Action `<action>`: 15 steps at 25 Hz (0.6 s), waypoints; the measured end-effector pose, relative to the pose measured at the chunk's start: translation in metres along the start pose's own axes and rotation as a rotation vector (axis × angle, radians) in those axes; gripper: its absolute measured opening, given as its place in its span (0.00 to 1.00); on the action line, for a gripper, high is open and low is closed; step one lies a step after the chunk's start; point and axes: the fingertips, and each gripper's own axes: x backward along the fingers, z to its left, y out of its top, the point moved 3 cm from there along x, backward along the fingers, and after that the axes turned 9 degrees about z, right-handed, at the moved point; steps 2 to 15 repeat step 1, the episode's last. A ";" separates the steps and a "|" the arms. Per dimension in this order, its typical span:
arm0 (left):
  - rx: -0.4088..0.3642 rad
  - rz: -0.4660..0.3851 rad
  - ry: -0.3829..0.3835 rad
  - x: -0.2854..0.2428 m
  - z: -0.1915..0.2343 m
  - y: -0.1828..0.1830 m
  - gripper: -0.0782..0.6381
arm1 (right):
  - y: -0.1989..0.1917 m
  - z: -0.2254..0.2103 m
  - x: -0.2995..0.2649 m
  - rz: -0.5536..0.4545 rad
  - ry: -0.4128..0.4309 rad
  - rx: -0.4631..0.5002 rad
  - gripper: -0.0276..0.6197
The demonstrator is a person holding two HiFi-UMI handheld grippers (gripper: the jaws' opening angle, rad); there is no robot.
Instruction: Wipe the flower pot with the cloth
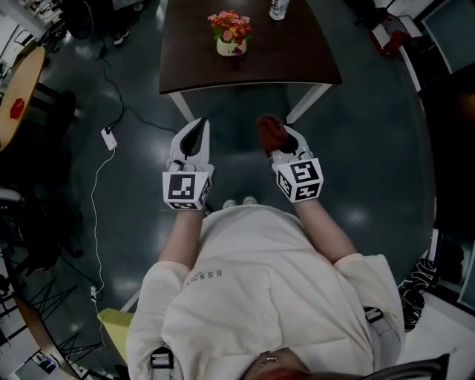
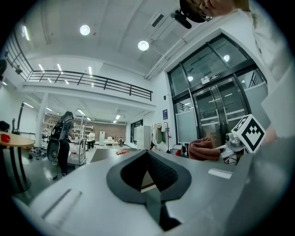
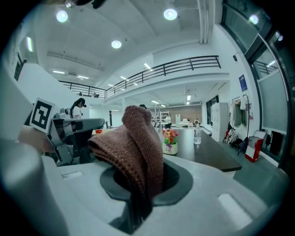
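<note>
A small white flower pot [image 1: 231, 46] with pink and orange flowers stands on a dark brown table [image 1: 297, 59] ahead of me, beyond both grippers. It also shows past the cloth in the right gripper view, as the flower pot [image 3: 170, 148]. My right gripper [image 1: 274, 139] is shut on a folded reddish-brown knitted cloth [image 1: 271, 130], which bulges up out of the jaws as the cloth [image 3: 136, 147]. My left gripper [image 1: 198, 126] is shut with nothing in it, held beside the right one, short of the table. From the left gripper [image 2: 148, 156] I see the cloth [image 2: 203, 150] at right.
A clear bottle [image 1: 278, 9] stands at the table's far edge. A white cable with a power strip [image 1: 109, 138] lies on the dark floor at left. A round wooden table [image 1: 18, 82] stands far left. A person [image 2: 62, 138] with a cart is far off.
</note>
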 end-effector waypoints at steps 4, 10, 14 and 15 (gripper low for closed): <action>0.001 0.001 -0.002 0.000 0.001 -0.001 0.13 | 0.000 0.001 -0.001 0.002 0.001 -0.001 0.11; 0.001 0.001 -0.002 0.000 0.001 -0.001 0.13 | 0.000 0.001 -0.001 0.002 0.001 -0.001 0.11; 0.001 0.001 -0.002 0.000 0.001 -0.001 0.13 | 0.000 0.001 -0.001 0.002 0.001 -0.001 0.11; 0.001 0.001 -0.002 0.000 0.001 -0.001 0.13 | 0.000 0.001 -0.001 0.002 0.001 -0.001 0.11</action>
